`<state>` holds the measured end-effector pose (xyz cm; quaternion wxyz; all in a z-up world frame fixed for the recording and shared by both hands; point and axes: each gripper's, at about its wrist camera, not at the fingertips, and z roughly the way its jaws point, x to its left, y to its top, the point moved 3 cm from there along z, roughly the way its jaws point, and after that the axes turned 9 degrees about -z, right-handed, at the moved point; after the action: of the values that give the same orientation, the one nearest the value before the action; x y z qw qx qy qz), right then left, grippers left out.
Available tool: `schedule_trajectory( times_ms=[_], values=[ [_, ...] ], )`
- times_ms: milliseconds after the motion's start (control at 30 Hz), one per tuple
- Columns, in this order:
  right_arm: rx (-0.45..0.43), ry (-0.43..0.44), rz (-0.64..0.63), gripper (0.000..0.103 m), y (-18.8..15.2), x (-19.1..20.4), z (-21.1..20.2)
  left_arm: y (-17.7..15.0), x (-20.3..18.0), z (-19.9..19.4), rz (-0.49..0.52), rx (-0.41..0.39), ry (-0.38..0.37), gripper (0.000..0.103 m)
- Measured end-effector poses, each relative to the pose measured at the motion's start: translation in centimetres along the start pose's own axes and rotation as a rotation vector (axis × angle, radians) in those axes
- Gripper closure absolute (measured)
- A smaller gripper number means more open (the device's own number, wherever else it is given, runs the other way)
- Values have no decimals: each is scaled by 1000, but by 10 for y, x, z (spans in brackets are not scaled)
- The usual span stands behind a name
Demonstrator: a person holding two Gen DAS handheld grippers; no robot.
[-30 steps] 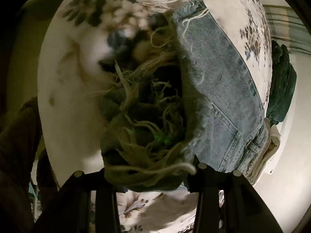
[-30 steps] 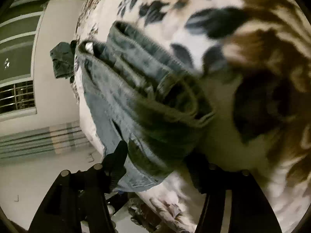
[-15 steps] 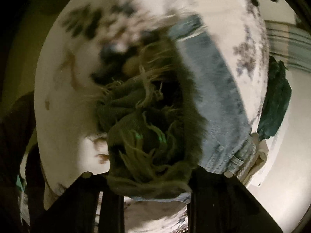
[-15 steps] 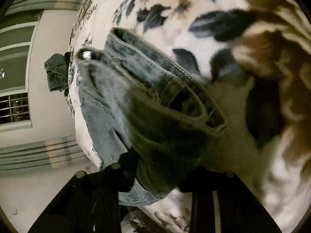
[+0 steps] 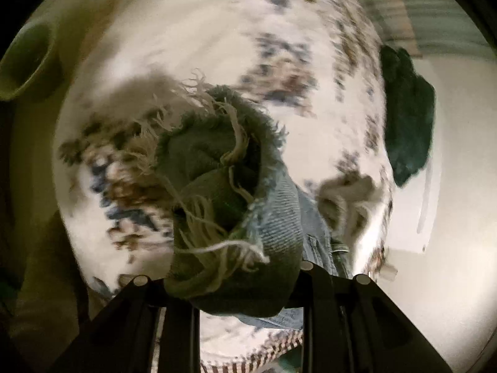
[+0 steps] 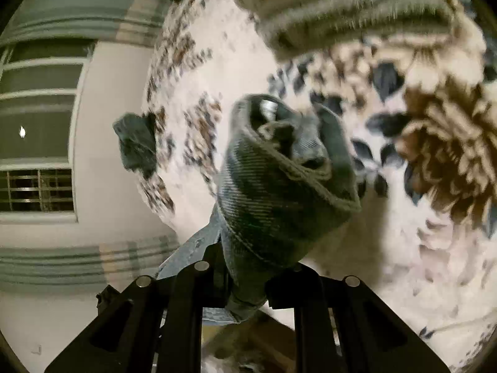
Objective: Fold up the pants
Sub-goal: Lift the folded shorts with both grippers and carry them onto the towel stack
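The pants are light blue denim shorts with frayed leg hems. My left gripper (image 5: 230, 283) is shut on the frayed hem end (image 5: 223, 199), which bunches up between the fingers above the floral bedspread (image 5: 192, 49). My right gripper (image 6: 251, 279) is shut on the waistband end (image 6: 279, 192), with the metal button (image 6: 267, 105) showing at its top. Both ends hang lifted off the bed. The middle of the shorts is hidden behind the bunched cloth.
The bed has a white floral cover (image 6: 419, 248). A dark green garment (image 5: 407, 115) hangs at the bed's far edge, also in the right wrist view (image 6: 136, 143). A pale folded cloth (image 6: 348, 9) lies on the bed. A window and striped curtain (image 6: 46, 124) are beyond.
Both grippers have lifted the shorts off the bed and swung them; the denim that lay flat is now bunched and hanging from the fingers. Both views are blurred by motion.
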<state>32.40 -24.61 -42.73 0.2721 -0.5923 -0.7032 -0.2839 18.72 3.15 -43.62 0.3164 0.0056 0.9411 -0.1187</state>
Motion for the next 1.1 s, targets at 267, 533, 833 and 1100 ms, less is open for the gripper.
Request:
schedule_trajectory(
  times_ms=[267,533,833,1100],
  values=[
    [-243,7,23,86,73,31,-112,-9,-169,32,258,140,-84,83],
    [-618,0,93,86,194,17,-225,-60,-369,145,550,290,-237,83],
    [-722,-42,271,86,228,-123,-202,-79,-342,297,682,405,-80,83],
    [-696,-54,269,86,228,-130,-205,-99,-387,273,691,399,-108,83]
  ],
)
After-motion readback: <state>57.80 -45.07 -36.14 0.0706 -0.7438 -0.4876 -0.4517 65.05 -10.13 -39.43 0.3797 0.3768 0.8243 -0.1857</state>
